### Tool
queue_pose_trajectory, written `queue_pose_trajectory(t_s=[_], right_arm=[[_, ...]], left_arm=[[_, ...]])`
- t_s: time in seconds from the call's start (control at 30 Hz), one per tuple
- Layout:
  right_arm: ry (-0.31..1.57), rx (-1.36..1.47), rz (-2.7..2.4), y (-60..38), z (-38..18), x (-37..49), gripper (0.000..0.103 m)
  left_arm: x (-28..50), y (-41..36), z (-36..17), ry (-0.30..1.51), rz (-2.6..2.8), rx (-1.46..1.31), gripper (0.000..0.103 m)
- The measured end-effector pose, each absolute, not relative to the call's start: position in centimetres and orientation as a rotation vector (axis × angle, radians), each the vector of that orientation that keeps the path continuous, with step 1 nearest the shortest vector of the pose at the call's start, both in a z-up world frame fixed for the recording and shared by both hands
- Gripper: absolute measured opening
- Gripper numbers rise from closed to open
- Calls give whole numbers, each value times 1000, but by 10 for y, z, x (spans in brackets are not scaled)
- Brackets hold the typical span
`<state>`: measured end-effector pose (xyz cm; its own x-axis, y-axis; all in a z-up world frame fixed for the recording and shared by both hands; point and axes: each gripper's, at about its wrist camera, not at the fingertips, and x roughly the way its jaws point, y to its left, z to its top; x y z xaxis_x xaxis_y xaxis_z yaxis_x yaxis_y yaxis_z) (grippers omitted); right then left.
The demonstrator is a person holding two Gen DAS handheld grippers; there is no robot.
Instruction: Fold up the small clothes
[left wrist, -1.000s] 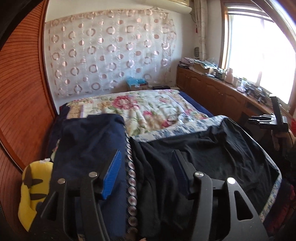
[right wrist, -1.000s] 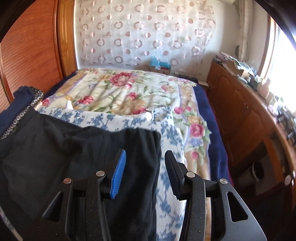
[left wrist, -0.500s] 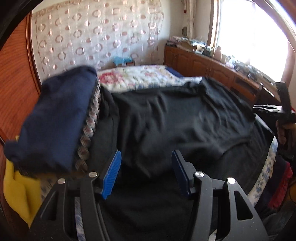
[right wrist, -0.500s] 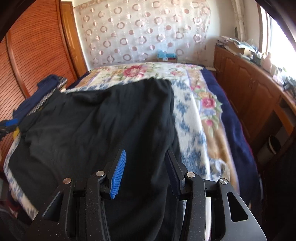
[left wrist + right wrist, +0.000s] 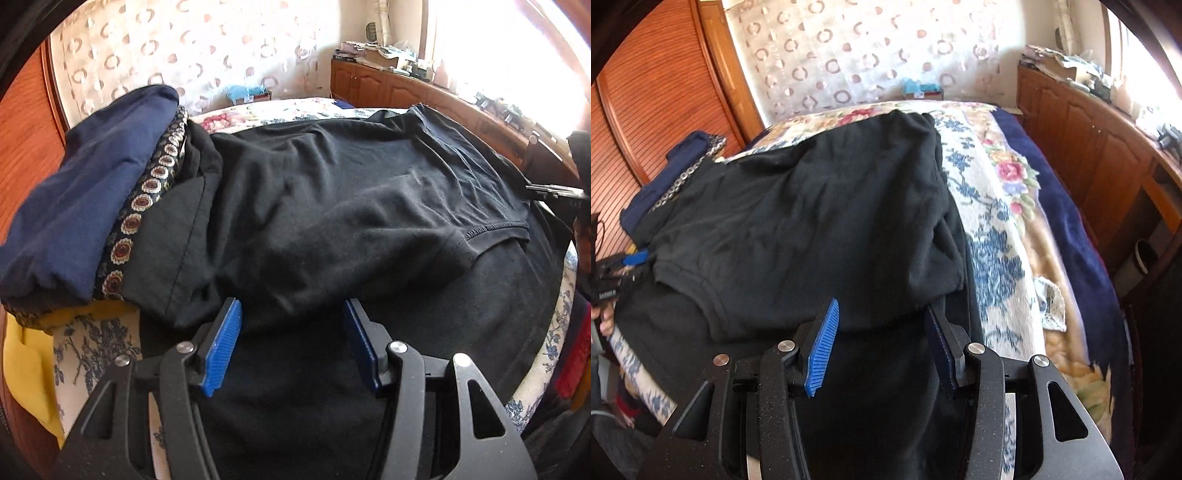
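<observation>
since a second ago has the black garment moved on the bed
Yes. The black garment has been folded away from the camera: its far edge now almost reaches the floral quilt's head end, hiding much of it.

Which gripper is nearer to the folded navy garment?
Left. The left gripper is just beside the navy garment; the right gripper is across the black garment.
</observation>
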<state>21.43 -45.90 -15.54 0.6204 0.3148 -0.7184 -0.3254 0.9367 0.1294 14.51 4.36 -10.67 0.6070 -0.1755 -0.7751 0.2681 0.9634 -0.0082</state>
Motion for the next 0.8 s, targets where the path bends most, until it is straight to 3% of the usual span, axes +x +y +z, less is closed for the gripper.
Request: queue_pose_trajectory(t_s=[0.17,0.4,0.8], right_arm=[[820,10,352,-455,-158,226,49],[775,-10,328,-452,-162,224,49],[768,-43,310,-446,-164,225,49]], left_arm=[[147,46,-107,886,-260,96,58],[150,41,-111,892,-278,110,79],[138,51,-99,867,-243,67,79]])
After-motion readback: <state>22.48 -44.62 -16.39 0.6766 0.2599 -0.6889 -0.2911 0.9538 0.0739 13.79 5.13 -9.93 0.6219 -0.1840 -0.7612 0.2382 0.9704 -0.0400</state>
